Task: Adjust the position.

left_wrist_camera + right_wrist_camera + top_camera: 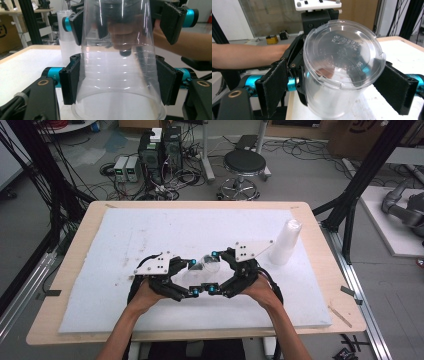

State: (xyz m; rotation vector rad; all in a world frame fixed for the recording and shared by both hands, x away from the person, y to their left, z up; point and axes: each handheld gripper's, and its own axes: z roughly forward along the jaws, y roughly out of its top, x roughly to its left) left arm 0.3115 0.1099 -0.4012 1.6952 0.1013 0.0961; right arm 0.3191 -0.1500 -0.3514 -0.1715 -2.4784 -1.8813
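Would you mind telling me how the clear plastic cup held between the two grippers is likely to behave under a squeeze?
The clear cup looks thin-walled, so it would probably flex or dent under a firm squeeze from the left gripper. Its glossy, tapered wall may slip along the pads. It looks empty, so it is likely very light. The right gripper has jaws either side of its base; contact is unclear.

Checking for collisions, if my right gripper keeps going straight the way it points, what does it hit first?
Probably the clear cup, already between its fingers; behind it sits the left gripper, facing it.
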